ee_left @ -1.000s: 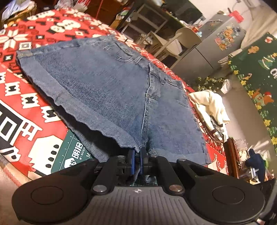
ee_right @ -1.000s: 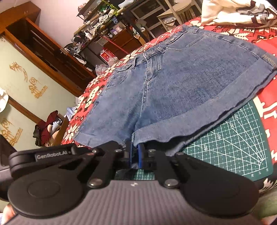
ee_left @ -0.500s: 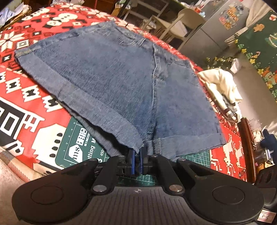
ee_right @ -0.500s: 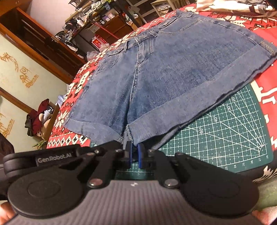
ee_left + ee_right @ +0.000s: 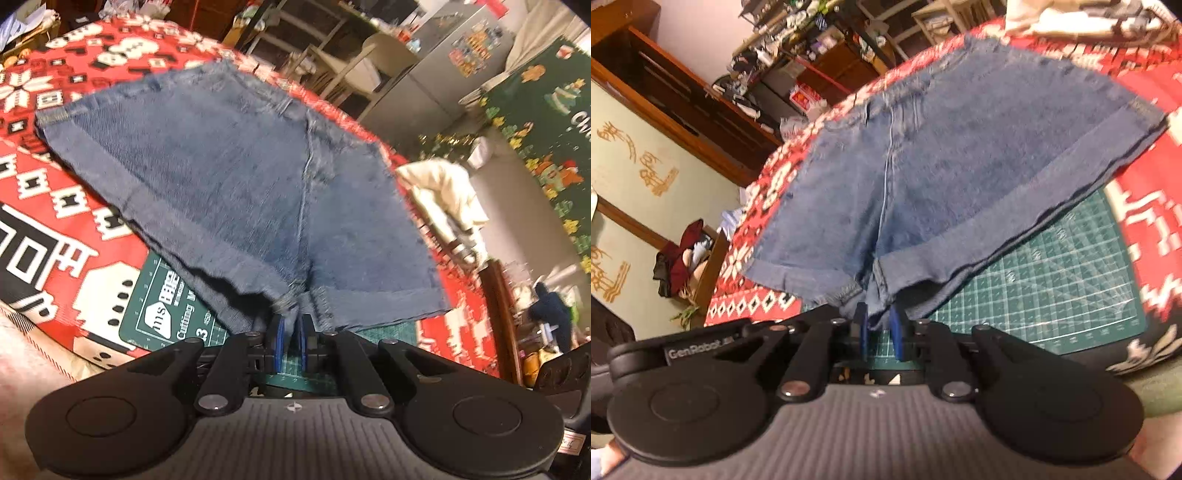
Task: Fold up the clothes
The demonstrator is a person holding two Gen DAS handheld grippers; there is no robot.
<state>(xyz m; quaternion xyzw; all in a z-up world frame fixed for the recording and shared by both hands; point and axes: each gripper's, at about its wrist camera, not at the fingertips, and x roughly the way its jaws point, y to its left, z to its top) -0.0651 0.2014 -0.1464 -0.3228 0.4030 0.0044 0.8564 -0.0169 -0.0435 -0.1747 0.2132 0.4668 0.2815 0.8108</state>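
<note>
Red patterned worktop carries blue denim shorts, waistband away. Left gripper pinches their near crotch hem; right gripper, just opening, loosely straddles it.

A red patterned tablecloth carries a green cutting mat and denim shorts.

"Cutting" — green mat; "GenRobot" — right gripper
</note>
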